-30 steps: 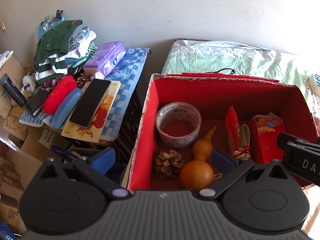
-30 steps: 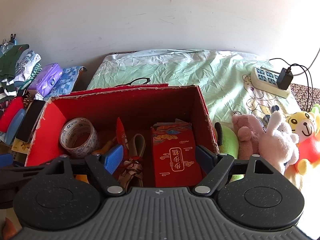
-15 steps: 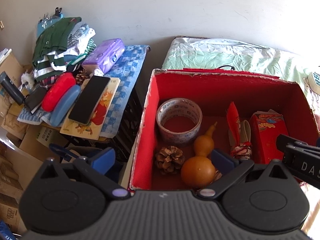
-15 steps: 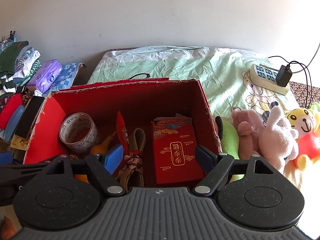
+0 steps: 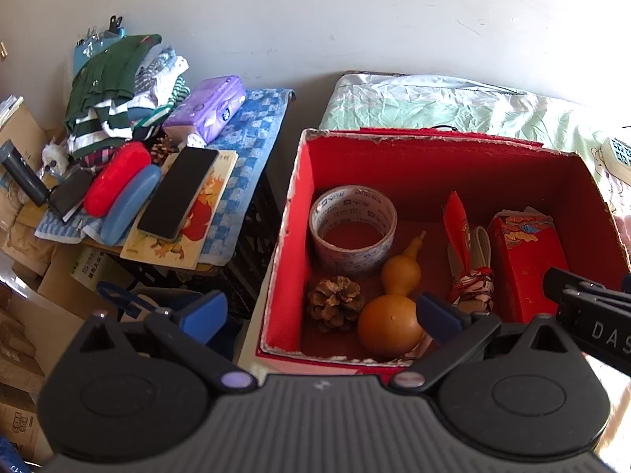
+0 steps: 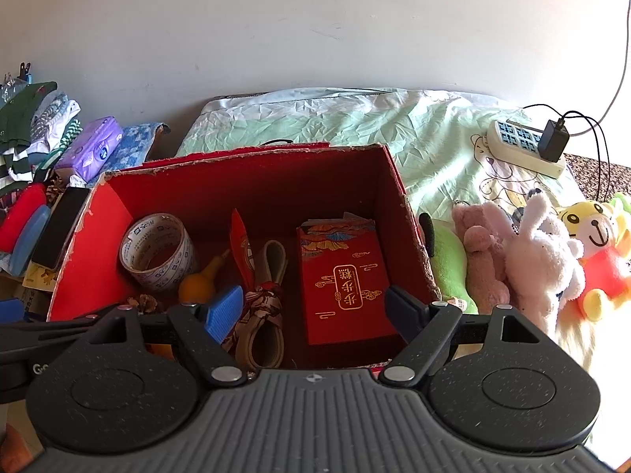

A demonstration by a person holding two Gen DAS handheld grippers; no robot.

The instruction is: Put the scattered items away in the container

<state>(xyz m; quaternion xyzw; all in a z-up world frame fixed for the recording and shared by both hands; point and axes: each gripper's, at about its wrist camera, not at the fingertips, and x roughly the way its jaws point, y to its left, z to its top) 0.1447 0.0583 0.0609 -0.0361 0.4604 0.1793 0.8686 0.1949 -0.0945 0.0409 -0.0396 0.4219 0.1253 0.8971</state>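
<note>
Inside the red box (image 5: 294,213), a roll of tape (image 5: 352,228), a gourd (image 5: 392,315), a pine cone (image 5: 335,303), a knotted strap (image 6: 265,307) and a red envelope (image 6: 343,276) are already lying on the floor of it, tape far left, envelope right. The left gripper (image 5: 321,311) is hovering over the box's near left corner with its jaws spread wide and empty; the right gripper (image 6: 313,307) is hanging over the near right part, likewise wide and holding nothing.

Further out, plush toys (image 6: 540,252) are sitting on the bedsheet (image 6: 394,126) just right of the box, while a phone (image 5: 177,193) and glasses cases (image 5: 118,189) are lying on the cluttered stand to the left.

As a judgement, the trouble from here is the torn cardboard rim: a finger swinging low toward either side could catch the wall and shove the box. The two grippers are also crowding each other above the near edge. Open room is lying upward and to the right over the sheet.
</note>
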